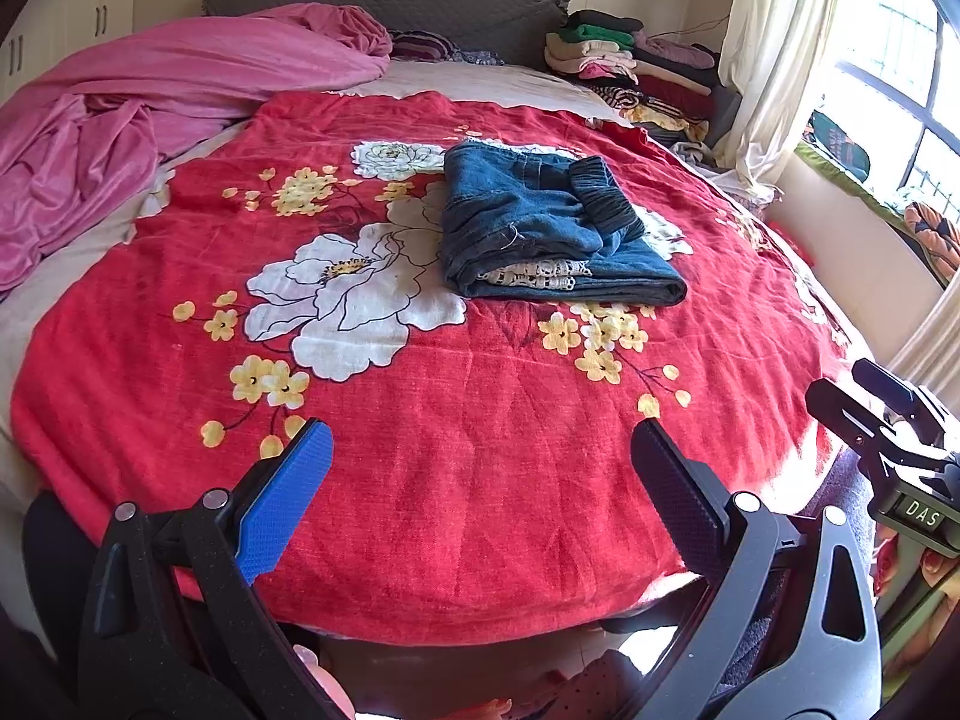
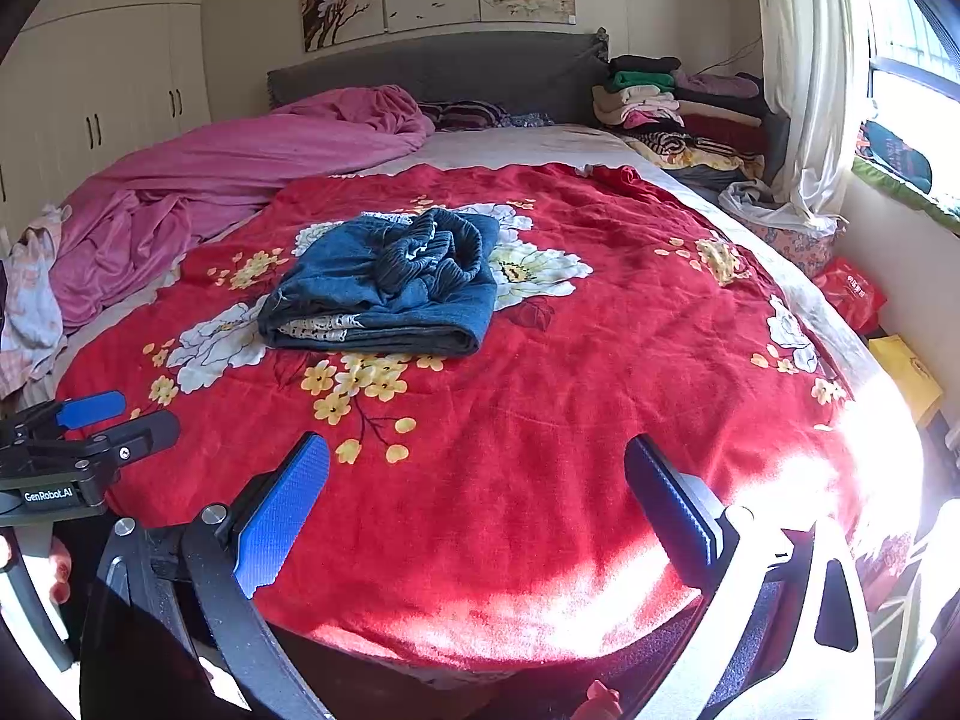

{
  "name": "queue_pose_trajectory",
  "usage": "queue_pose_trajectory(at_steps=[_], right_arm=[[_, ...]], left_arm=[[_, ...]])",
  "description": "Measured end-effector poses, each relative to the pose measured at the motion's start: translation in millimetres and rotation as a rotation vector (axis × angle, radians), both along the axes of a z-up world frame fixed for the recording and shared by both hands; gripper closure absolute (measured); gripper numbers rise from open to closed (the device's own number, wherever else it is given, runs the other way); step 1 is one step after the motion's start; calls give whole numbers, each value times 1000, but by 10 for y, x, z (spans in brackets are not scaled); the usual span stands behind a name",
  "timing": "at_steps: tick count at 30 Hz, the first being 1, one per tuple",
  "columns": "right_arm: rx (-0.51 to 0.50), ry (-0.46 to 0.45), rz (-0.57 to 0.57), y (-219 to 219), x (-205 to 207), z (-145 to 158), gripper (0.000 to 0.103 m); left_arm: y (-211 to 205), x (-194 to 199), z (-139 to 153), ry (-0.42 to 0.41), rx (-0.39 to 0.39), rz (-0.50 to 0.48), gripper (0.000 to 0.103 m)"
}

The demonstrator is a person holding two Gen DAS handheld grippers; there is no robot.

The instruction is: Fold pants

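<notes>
1. Pants (image 1: 540,222): blue denim, folded into a compact bundle, dark elastic waistband on top, a strip of white lace showing at the near folded edge. They lie on the red floral blanket (image 1: 480,450), partly over its large white flower print (image 1: 354,300), well beyond both claws.
2. Left claw (image 1: 480,480): fingers spread wide, holding nothing, raised over the near edge of the blanket, well short of the pants. One blue pad (image 1: 288,498) faces inward.
3. Right claw (image 2: 477,498): fingers spread wide, holding nothing, over the sunlit near edge of the blanket, well short of the pants (image 2: 384,288). Seen from the left wrist view, it sits to the right of the pants, at the blanket's corner.
4. Pink quilt (image 1: 150,120): bunched in a heap left of the pants, beside the blanket.
5. Stack of folded clothes (image 1: 636,78): behind and right of the pants, against the grey headboard (image 1: 390,6).
6. Curtain (image 1: 774,60): pale, hanging right of the clothes stack, by the window.
</notes>
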State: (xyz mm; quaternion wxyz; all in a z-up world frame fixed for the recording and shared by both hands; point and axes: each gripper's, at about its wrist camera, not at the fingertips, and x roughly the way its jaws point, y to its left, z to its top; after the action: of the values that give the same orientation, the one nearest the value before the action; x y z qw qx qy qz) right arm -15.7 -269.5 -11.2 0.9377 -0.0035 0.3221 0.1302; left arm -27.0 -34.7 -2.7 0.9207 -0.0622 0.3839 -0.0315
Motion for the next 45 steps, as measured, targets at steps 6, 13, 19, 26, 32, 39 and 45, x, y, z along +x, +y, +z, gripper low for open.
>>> queue_pose_trajectory(at_steps=[6, 13, 19, 26, 32, 39, 45], right_arm=[[-2, 2, -5, 1, -4, 12, 5], [-1, 0, -3, 5, -9, 16, 5], [-5, -3, -5, 15, -22, 30, 5], [-8, -2, -4, 28, -29, 30, 5], [-11, -1, -4, 47, -43, 33, 5], [-17, -3, -6, 51, -57, 37, 5], [-19, -3, -7, 51, -64, 45, 5]], left_arm=[[3, 1, 5, 1, 1, 3, 10], [10, -3, 9, 3, 8, 8, 10], [11, -14, 11, 2, 6, 9, 10], [4, -20, 18, -1, 14, 10, 10], [1, -32, 30, -2, 15, 10, 10], [-3, -33, 36, 0, 29, 17, 10], [-3, -46, 43, 1, 30, 15, 10]])
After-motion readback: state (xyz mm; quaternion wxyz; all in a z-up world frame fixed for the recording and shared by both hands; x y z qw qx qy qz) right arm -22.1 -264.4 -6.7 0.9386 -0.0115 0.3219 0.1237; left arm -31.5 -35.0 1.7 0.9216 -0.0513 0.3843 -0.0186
